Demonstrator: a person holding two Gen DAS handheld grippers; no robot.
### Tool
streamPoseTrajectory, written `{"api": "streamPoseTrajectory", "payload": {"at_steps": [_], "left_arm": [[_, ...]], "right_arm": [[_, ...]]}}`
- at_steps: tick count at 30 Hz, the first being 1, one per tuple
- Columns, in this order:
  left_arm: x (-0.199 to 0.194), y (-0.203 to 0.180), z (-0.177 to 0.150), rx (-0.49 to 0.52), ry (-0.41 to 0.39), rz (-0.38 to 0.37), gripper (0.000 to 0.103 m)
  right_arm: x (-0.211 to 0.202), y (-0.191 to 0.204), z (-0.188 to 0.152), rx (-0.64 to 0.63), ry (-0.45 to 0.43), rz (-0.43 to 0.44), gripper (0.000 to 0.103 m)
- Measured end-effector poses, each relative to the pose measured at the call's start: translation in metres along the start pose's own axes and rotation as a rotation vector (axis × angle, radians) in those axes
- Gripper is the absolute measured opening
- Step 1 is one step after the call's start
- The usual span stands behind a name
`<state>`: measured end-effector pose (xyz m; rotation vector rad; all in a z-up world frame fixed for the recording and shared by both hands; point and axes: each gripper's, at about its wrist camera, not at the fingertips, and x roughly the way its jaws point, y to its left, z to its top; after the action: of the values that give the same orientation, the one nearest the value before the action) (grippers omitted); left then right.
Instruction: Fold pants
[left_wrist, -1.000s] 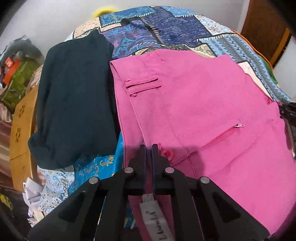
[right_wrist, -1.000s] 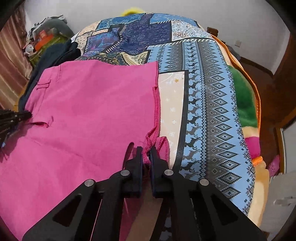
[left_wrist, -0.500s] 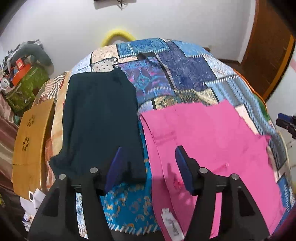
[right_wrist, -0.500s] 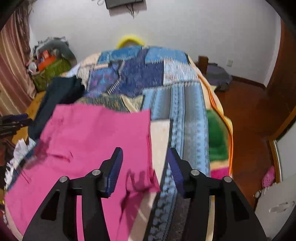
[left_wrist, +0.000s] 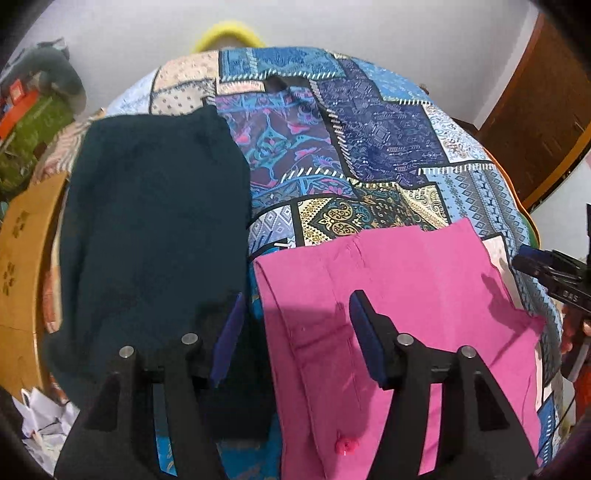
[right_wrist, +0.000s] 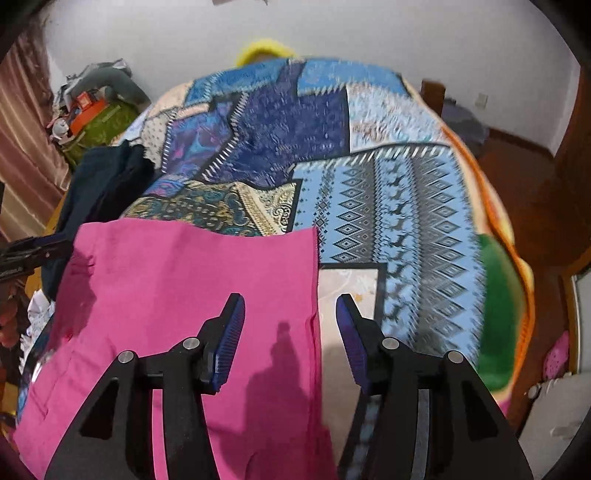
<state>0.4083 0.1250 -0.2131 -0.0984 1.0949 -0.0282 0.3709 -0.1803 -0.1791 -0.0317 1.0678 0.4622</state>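
Folded pink pants lie flat on the patchwork bedspread, near its front edge. They also show in the right wrist view. My left gripper is open and empty, raised above the pants' left edge. My right gripper is open and empty above the pants' right edge. The right gripper shows at the right of the left wrist view. The left gripper shows at the left edge of the right wrist view.
A folded dark teal garment lies left of the pink pants. A wooden bed frame and clutter stand at the left. A wooden door is at the right. A green blanket hangs off the bed's right side.
Both grippers let go of the pink pants, opened and lifted back. The pants now lie flat in a smaller folded shape.
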Motion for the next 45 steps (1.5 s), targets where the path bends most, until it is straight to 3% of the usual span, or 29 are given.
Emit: {"api": "streamPoseTrajectory", "payload": {"at_steps": [7,14,16,17,21,28,37,45], "left_arm": [[0.027,0.008,0.008,-0.056,0.05,-0.015,0.04],[0.031,-0.004,0.009,0.008,0.033,-0.008,0.022],[0.03,-0.008,0.009,0.021,0.02,0.0,0.017],[0.03,-0.01,0.008,0.026,0.015,-0.001,0.016],[0.026,-0.011,0.007,0.009,-0.001,0.003,0.013],[0.001,-0.018,0.011,0.042,-0.064,0.024,0.012],[-0.066,-0.031,0.016,0.079,-0.165,0.043,0.011],[-0.115,-0.043,-0.021,0.126,-0.223,0.022,0.011]], "right_arm": [[0.041,-0.01,0.028,0.02,0.063,0.007,0.047],[0.073,-0.01,0.037,0.019,0.079,-0.007,0.046],[0.077,-0.005,0.036,0.003,0.074,-0.018,0.028],[0.08,-0.002,0.034,-0.012,0.076,-0.039,0.006],[0.086,-0.003,0.028,-0.015,0.07,-0.044,0.003],[0.047,-0.011,0.032,-0.019,0.008,-0.037,0.002],[-0.061,0.006,0.048,-0.031,-0.214,-0.023,0.002],[-0.121,0.031,0.01,-0.085,-0.268,-0.021,0.002]]}}
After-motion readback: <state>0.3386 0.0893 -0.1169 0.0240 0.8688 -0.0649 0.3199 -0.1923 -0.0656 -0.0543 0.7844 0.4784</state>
